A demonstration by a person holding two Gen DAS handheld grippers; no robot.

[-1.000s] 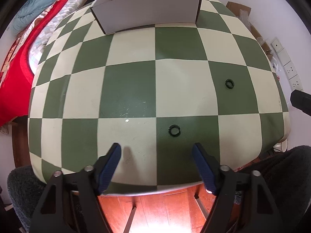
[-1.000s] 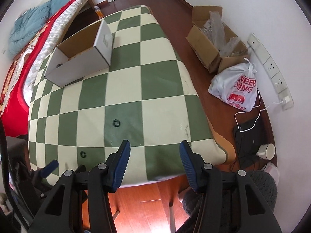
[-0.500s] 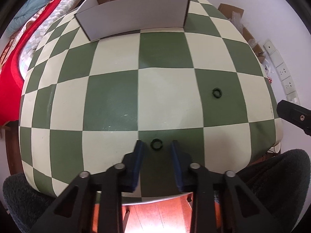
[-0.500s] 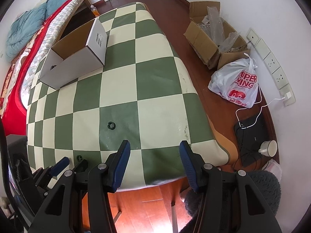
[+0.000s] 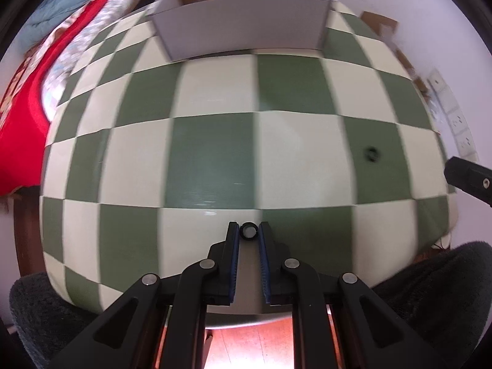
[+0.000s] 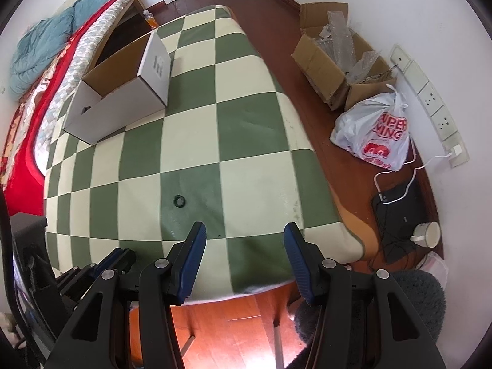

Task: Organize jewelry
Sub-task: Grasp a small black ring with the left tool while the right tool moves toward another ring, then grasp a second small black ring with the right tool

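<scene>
black ring (image 5: 248,231) between left gripper (image 5: 248,234) fingers, white box (image 5: 246,35) beyond

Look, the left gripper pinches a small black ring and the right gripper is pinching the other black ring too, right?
Not quite. The left gripper pinches a small black ring, but the right wrist view shows the right gripper open and empty; the other black ring lies on the green-and-cream checkered tablecloth.

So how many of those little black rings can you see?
2 for certain: one small black ring gripped between the left jaws, another black ring lying on a green square. The white cardboard box may hide more.
</scene>
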